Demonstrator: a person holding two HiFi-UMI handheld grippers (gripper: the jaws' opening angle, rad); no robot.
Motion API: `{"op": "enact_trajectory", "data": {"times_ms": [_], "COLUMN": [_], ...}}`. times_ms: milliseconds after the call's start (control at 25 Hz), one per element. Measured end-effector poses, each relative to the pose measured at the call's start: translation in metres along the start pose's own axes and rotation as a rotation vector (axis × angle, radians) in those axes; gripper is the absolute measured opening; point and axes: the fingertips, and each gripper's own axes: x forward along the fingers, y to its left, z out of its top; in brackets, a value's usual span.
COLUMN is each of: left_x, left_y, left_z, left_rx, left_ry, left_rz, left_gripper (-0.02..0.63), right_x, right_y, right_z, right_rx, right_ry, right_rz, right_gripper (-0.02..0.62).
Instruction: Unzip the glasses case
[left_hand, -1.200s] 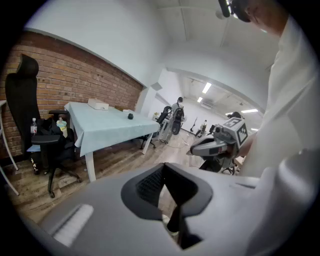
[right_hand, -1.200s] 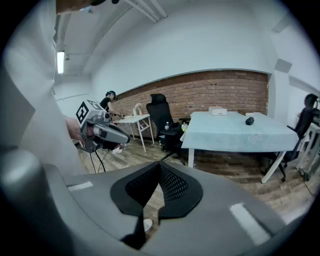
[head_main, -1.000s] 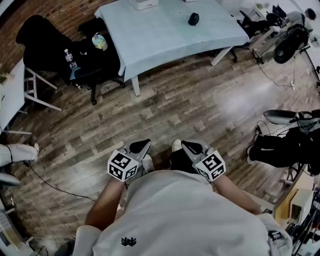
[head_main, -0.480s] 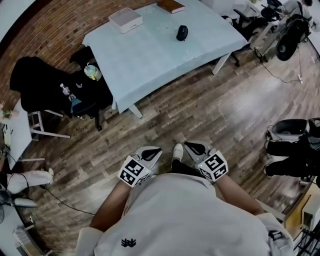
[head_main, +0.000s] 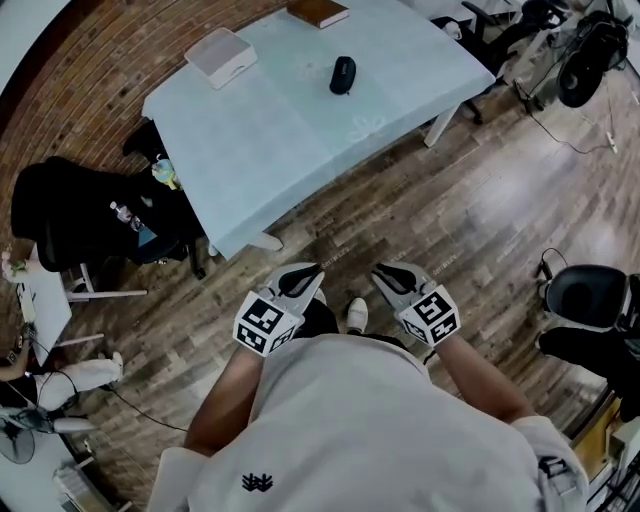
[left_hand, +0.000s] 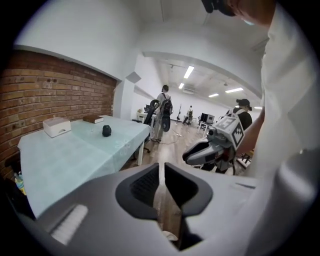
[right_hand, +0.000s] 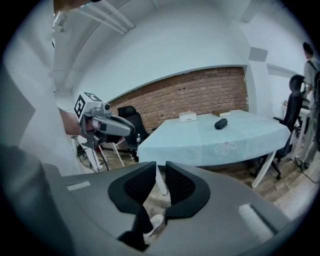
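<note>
Held left gripper (head_main: 303, 273) and right gripper (head_main: 386, 272) well apart from the table (head_main: 262, 135), both clenched on nothing; spotted glasses case (head_main: 343, 75) atop it (standing people (left_hand: 163, 111) only in left gripper view).

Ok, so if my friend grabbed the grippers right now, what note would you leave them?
Left gripper: jaws nearly together, holding nothing, held at the person's waist.
Right gripper: the same, empty.
Glasses case: the small dark thing on the table, far ahead of both grippers, near a white box.
Done: nothing yet. The case is untouched, and its zip is too far off to see.
Left: walk to the table, steady the case with one gripper, and pull the zip open with the other.
</note>
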Motion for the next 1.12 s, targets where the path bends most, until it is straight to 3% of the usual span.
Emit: {"op": "enact_trajectory", "data": {"times_ms": [320,680,840,1120], "left_x": [0.073,0.161,0.194,0.241], "left_y": [0.106,0.25,0.31,0.364], "left_z": [0.052,0.139,0.149,0.157], "left_rx": [-0.094,0.002,0.034,0.034], "left_ry": [-0.085,-0.098,-0.055,0.007], "left_rz": [-0.043,-0.122,-0.094,-0.064], "left_gripper": [0.114,0.117,0.114,0.057], "right_x": [0.05,0.13,0.171,0.229], "right_y": [-0.099,-0.208,-0.247,-0.31], "right_z": [0.036,0.09,0.109,0.131], "right_rx": [-0.01,0.013,0.013,0.012], "right_ry": [0.034,0.117,0.126,0.16], "right_rz": [-0.077,-0.17,-0.201,-0.199], "right_gripper": [0.037,0.037,0.037,0.037]}}
